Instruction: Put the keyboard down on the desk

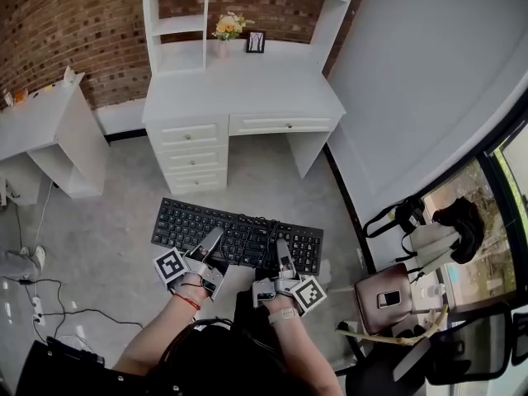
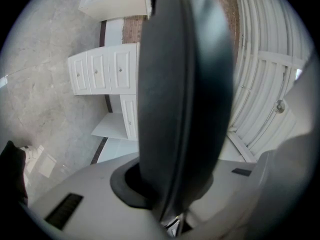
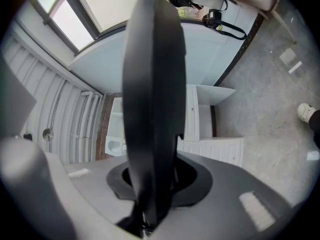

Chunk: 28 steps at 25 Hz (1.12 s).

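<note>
A black keyboard [image 1: 235, 231] hangs level in the air in front of the person, above the grey floor. My left gripper [image 1: 216, 242] is shut on its near edge left of the middle, and my right gripper [image 1: 279, 252] is shut on the near edge toward the right. In both gripper views the keyboard [image 2: 185, 99] [image 3: 152, 99] fills the middle as a dark slab between the jaws. The white desk [image 1: 247, 89] stands ahead, its top bare at the front. The same desk's drawers [image 2: 102, 74] show in the left gripper view.
A flower pot [image 1: 228, 27] and a small picture frame [image 1: 255, 42] stand at the back of the desk under white shelves. A white side table [image 1: 45, 130] is at the left. A chair with a bag [image 1: 388, 299] and cables on the floor [image 1: 37, 299] lie nearby.
</note>
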Each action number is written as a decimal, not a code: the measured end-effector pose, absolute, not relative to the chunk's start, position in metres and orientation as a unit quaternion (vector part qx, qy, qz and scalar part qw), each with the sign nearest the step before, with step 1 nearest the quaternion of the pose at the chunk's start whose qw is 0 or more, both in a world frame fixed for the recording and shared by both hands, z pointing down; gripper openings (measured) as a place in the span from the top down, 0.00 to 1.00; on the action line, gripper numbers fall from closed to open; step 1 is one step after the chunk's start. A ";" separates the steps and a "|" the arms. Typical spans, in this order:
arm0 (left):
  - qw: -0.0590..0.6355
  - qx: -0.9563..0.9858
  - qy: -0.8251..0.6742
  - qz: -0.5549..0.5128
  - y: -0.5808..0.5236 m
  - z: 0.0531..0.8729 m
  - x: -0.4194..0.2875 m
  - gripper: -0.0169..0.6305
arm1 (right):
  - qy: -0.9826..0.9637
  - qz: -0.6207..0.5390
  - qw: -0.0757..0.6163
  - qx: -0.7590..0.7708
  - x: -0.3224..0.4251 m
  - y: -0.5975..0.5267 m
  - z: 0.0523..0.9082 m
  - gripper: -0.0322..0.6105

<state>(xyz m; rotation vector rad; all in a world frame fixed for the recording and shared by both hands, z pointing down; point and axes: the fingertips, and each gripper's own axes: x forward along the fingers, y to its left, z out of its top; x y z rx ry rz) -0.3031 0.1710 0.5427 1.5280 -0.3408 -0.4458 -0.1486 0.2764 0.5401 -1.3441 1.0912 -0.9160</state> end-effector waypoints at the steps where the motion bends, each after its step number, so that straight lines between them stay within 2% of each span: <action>1: 0.687 0.682 -0.153 -0.200 0.166 0.544 -0.298 0.86 | 0.463 -0.390 0.558 -0.568 -0.143 0.271 0.541 0.82; 28: 0.684 0.673 -0.172 -0.223 0.024 0.541 -0.090 0.86 | 0.481 -0.410 0.535 -0.561 0.072 0.119 0.537 0.82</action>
